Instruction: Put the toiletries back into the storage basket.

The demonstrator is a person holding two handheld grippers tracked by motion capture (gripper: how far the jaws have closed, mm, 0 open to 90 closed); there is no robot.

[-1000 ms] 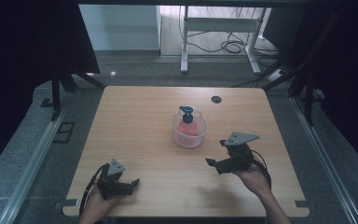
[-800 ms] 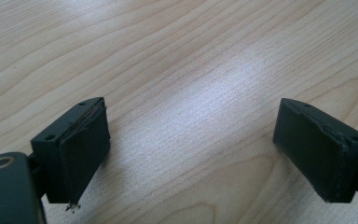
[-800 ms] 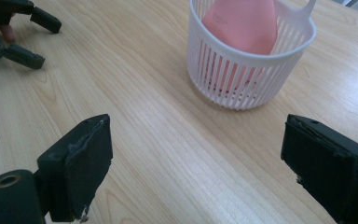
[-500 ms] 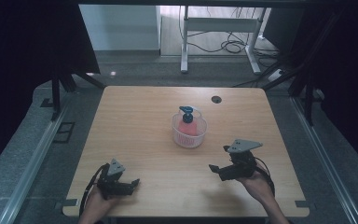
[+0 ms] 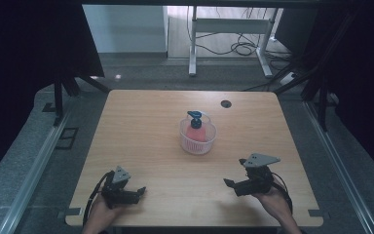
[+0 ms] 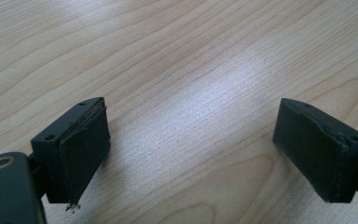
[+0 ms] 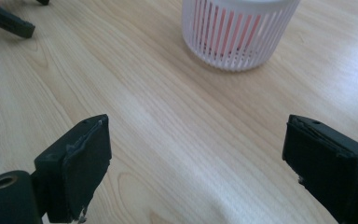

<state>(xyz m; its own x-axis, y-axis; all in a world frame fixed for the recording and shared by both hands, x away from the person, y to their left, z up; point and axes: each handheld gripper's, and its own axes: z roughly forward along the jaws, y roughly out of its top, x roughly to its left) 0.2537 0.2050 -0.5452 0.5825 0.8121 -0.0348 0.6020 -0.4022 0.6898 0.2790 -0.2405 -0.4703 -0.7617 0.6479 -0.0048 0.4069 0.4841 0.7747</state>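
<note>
The left gripper (image 5: 137,191) at seven o'clock and the right gripper (image 5: 230,184) at five o'clock both have jaws spread wide over bare wooden table (image 5: 141,126). At the table's centre, a white slatted basket (image 5: 197,137) holds a red pump bottle (image 5: 195,130); its blue pump head (image 5: 194,116) is visible from above, while the right gripper view catches just the basket's (image 7: 240,32) ribbed wall.

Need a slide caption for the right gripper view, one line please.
Open right gripper above the wooden table, facing a white slatted basket with something red inside.
</note>
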